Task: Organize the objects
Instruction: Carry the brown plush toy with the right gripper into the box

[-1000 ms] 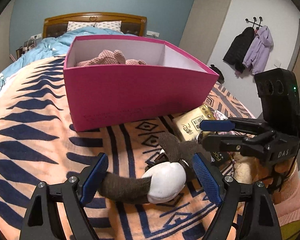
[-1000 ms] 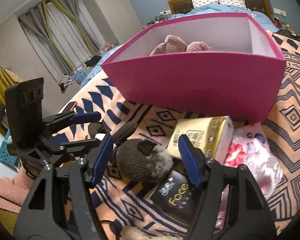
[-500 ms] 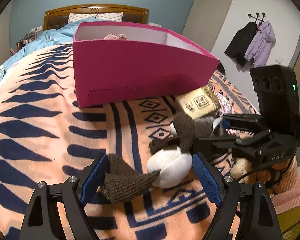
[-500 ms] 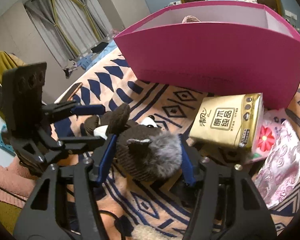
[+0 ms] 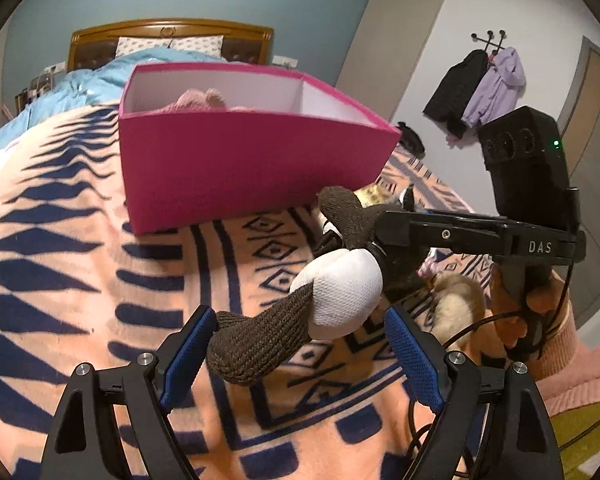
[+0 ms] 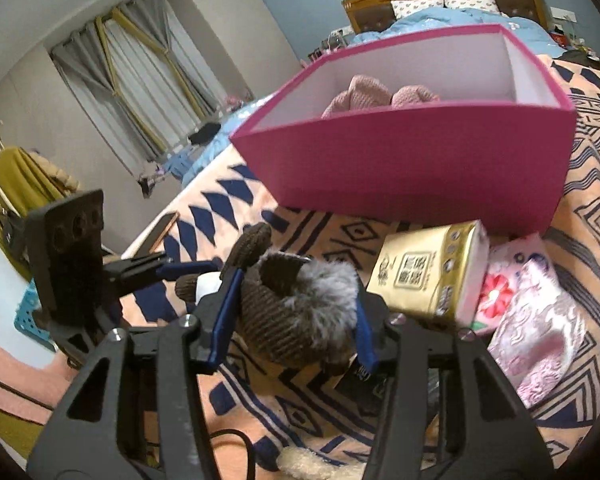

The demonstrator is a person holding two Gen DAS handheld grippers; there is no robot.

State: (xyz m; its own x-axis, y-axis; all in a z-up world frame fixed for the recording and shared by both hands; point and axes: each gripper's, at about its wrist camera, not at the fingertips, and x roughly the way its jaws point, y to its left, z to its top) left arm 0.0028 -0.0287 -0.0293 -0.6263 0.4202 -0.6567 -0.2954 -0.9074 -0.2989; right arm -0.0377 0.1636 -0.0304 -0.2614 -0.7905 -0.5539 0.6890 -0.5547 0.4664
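A brown knitted plush toy [image 6: 296, 312] with a grey fur tuft is clamped between the pads of my right gripper [image 6: 294, 320] and lifted off the blanket. In the left wrist view its white belly [image 5: 342, 292] and brown leg [image 5: 256, 344] hang between the wide-open jaws of my left gripper [image 5: 296, 354], which does not squeeze it. The right gripper [image 5: 472, 232] shows there, gripping the toy's head. A pink box [image 5: 240, 164] stands beyond, holding a pink knitted toy [image 6: 364, 94].
On the patterned blanket [image 5: 60, 264] lie a gold tissue pack [image 6: 428, 272], a pink floral pouch [image 6: 536, 320], a black packet [image 6: 364, 380] under the toy and a cream fluffy toy [image 5: 456, 308]. The headboard [image 5: 168, 36] and coats [image 5: 480, 88] are far off.
My right gripper has shut on the plush toy and lifted it off the blanket. The toy's leg and belly have risen between my left gripper's open jaws.
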